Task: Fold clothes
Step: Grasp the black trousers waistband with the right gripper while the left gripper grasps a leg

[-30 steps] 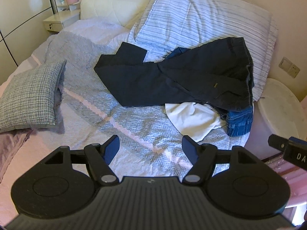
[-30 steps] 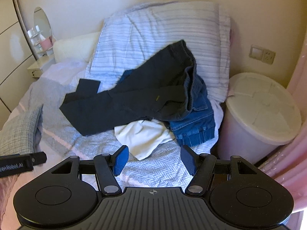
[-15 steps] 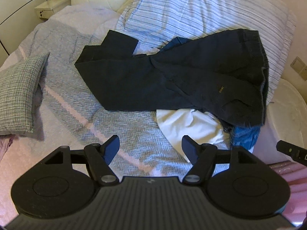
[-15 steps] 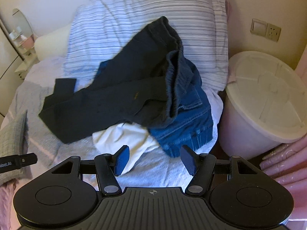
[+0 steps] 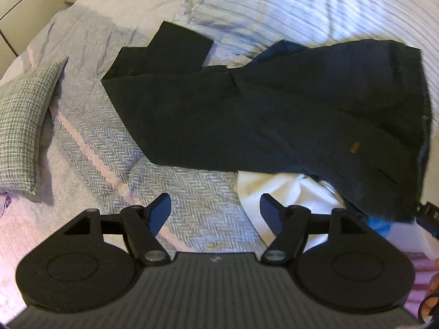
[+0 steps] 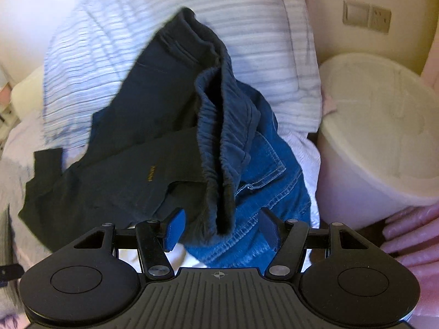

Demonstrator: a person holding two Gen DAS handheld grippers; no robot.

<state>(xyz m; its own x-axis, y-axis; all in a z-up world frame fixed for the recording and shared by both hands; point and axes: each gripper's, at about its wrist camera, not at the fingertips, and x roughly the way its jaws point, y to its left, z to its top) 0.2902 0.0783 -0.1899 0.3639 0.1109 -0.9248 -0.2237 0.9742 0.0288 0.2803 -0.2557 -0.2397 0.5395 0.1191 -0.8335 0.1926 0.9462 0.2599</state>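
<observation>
Dark, almost black cloth takes up the middle of the bed: a pair of black trousers (image 5: 247, 118) spread across the herringbone bedspread (image 5: 175, 189), legs reaching toward the checked cushion (image 5: 22, 126), waistband (image 6: 216, 148) bunched and gaping at the other end. Much underneath is hidden. A white garment (image 5: 277, 192) pokes out only as a crumpled corner from below the trousers, and the blue jeans (image 6: 263, 192) show just a seamed pocket and hem on the side nearest the lidded white bin (image 6: 378, 134); how either is laid I cannot tell. Small gold lettering on the trousers is too tiny to read. The striped pillow (image 6: 192, 27) behind is smeared by blur.

Open bedspread lies in front of the pile on the cushion side, with room to lay something flat; on the other side the bed edge runs close against the bin.

The left gripper (image 5: 215, 211) hovers over bare bedspread just before the trouser leg and the white corner, jaws spread wide and holding nothing. The right gripper (image 6: 221, 230) sits low at the pile's near edge, jaws equally wide apart, the hanging waistband fold and jeans hem between them but not gripped.
</observation>
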